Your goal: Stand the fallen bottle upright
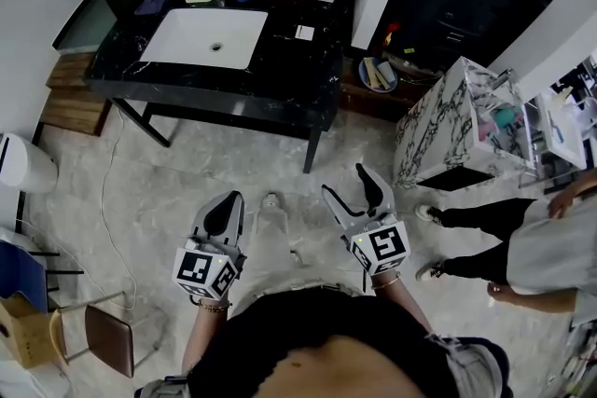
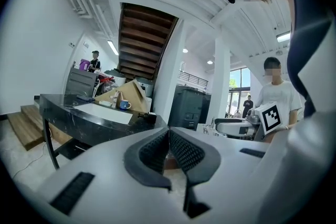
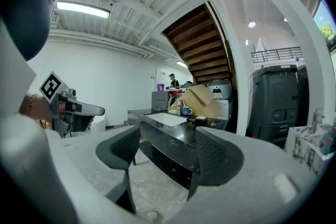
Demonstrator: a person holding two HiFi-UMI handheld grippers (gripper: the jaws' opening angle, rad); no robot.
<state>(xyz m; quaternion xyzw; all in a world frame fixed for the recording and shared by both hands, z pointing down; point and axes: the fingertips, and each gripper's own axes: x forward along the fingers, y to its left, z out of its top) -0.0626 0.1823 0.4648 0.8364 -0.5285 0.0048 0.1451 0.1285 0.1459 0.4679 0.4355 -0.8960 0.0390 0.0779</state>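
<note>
My left gripper (image 1: 225, 217) is held low before my waist, pointing forward, its fingers (image 2: 152, 152) pressed together. My right gripper (image 1: 345, 185) is level beside it, apart from it, its fingers (image 3: 123, 147) spread wide and empty. Marker cubes (image 1: 203, 270) face up. Both forearms (image 1: 200, 333) are tucked near my torso.

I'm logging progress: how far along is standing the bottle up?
Nothing looks done. What seems to be the clear bottle lies on the floor between the grippers, untouched. In hand: nothing; the left gripper is shut and empty, the right gripper open and empty. Left: reach down, grip it, stand it up.
</note>
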